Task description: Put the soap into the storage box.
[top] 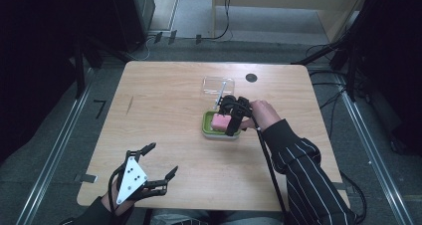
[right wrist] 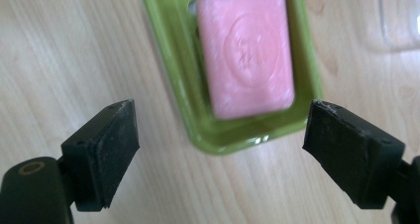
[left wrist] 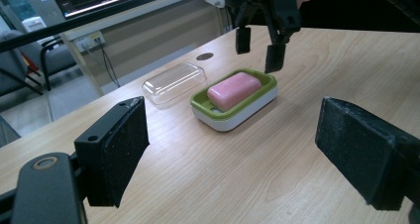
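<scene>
Light wooden table (top: 164,135): rounded corners, a small dark round hole (top: 251,77) near its far edge.

Left gripper (top: 159,163): black, two-jawed, topped by a grey three-cornered plate, held low at the near left corner of the table; jaws spread wide, nothing between them. It stands well apart from the soap dish.

Right gripper (top: 234,120): black, pointing down above the dish; jaws parted and bare, one at each side of the dish's near end, above it, touching neither dish nor soap.

Clear plastic rectangular lid (top: 217,85): lying on the table just beyond the dish, towards the far edge.

Green-and-white rectangular soap dish (left wrist: 233,112): right of the table's centre, uncovered.

Pink rectangular bar of soap (right wrist: 246,50): lying flat inside the green dish, a faint stamped mark on its top face.
</scene>
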Available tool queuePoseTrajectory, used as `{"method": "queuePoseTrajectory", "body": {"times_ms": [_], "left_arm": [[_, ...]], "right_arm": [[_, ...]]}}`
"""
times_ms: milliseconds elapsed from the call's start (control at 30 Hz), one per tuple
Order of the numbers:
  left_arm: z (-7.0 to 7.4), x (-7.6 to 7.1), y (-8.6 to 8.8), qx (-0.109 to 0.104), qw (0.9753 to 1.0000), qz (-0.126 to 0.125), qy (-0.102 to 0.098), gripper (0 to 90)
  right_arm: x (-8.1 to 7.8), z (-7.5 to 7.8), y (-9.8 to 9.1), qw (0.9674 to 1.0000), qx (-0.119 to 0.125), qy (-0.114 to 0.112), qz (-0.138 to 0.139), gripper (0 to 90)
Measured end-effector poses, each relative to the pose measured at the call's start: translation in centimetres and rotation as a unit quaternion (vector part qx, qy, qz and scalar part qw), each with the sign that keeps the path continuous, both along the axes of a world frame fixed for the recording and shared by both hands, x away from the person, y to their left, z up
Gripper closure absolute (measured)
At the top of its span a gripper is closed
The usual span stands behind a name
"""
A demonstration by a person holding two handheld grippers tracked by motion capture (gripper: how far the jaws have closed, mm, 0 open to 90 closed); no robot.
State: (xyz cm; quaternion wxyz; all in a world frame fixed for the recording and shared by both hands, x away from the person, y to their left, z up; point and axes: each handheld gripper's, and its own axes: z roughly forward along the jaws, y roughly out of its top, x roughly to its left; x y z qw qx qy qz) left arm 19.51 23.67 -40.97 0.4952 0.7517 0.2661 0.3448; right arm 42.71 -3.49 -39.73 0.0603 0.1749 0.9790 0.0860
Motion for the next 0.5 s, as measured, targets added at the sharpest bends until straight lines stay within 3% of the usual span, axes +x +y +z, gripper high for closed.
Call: {"method": "queuePoseTrajectory", "body": {"times_ms": [500], "left_arm": [[0.0, 0.1, -0.1, 0.002, 1.0, -0.003, 0.0, 13.6]], "right_arm": [[-2.2, 0.1, -2.9, 0.9987, -0.02, -0.001, -0.046, 13.3]]}}
